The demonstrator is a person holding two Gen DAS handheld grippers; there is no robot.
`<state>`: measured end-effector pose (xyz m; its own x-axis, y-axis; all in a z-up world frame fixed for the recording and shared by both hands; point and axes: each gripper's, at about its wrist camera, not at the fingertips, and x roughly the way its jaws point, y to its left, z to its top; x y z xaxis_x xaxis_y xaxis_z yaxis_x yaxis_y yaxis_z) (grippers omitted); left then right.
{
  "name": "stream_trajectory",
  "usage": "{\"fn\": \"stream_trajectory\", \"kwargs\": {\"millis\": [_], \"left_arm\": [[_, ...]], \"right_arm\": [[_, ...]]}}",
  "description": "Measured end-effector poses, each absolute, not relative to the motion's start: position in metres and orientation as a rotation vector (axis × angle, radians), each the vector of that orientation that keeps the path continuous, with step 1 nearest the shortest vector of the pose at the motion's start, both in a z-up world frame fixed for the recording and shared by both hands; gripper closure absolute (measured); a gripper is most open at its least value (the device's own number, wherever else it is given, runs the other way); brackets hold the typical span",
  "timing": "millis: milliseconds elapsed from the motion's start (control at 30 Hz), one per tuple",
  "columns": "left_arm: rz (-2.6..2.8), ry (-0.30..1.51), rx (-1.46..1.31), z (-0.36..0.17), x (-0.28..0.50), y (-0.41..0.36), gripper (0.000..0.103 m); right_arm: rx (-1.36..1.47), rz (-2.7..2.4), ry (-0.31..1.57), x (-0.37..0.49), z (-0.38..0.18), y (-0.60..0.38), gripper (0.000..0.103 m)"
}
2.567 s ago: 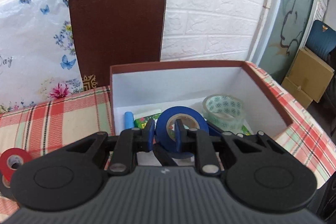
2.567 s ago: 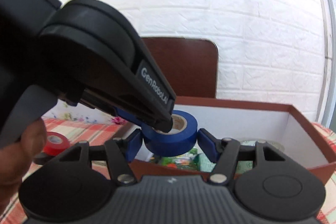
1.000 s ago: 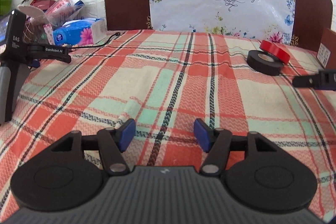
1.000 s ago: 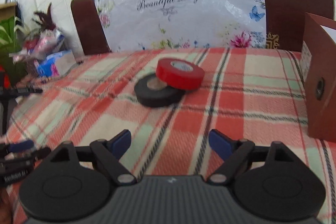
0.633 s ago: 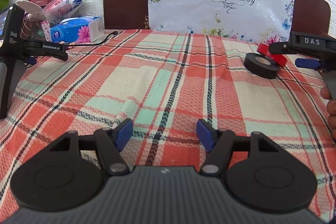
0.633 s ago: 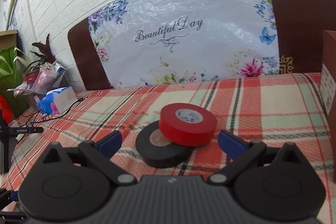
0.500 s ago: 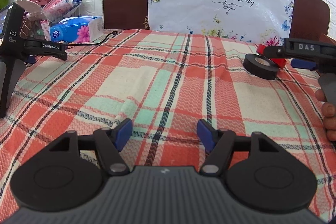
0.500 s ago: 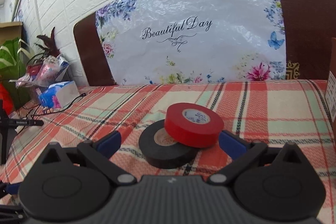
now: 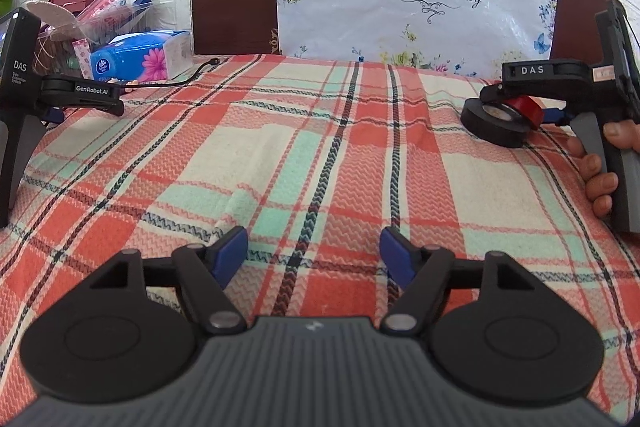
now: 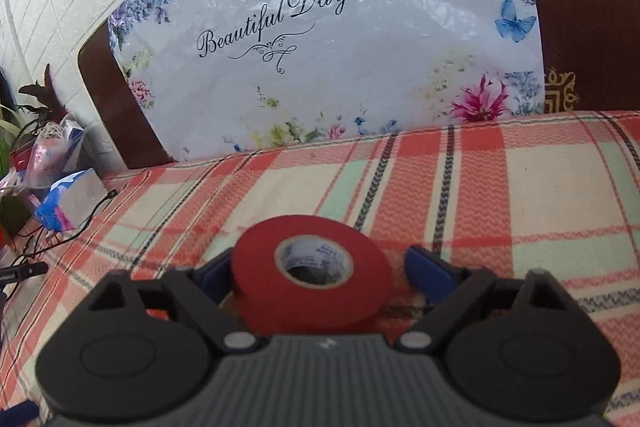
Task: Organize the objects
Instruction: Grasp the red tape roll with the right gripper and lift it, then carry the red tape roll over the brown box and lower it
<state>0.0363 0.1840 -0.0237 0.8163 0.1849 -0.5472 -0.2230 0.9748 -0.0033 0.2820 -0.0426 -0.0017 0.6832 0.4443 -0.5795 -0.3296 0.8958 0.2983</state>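
While the left hand-held gripper [image 9: 312, 253] hangs open over the plaid-covered surface [image 9: 280, 155] with nothing between its blue pads, a tissue box [image 9: 140, 55] and a spare gripper on a stand [image 9: 24, 83] sit well off to its left. Far to its right, the right hand-held gripper [image 10: 318, 269] is spread wide around the red tape roll [image 10: 312, 277], its pads just beside the roll's sides; I cannot tell if they touch. The roll lies flat, core hole facing up, its edge resting on the black tape roll [image 9: 494, 123] beneath it.
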Motion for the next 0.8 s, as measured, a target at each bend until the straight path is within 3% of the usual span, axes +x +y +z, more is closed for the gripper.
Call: {"fn": "stream_trajectory", "kwargs": {"millis": [33,300,667,733,800], "left_arm": [[0.218,0.577,-0.066,-0.024,0.036,0.184,0.028],[0.219,0.579,-0.065,-0.024,0.037,0.183,0.028],[0.225,0.587,-0.062,-0.022,0.037,0.181,0.028],[0.255,0.623,-0.077,-0.016,0.038,0.175,0.029],[0.151,0.653,-0.229,-0.003,0.038,0.167,0.029]], "right_arm": [[0.171,0.442,0.69,0.28,-0.002,-0.042,0.025],[0.104,0.424,0.652,0.252,0.001,-0.051,0.026],[-0.2,0.46,0.608,0.079,-0.005,-0.116,0.025],[-0.231,0.465,0.576,0.053,-0.004,-0.124,0.022],[-0.247,0.458,0.542,0.039,-0.001,-0.129,0.006]]}}
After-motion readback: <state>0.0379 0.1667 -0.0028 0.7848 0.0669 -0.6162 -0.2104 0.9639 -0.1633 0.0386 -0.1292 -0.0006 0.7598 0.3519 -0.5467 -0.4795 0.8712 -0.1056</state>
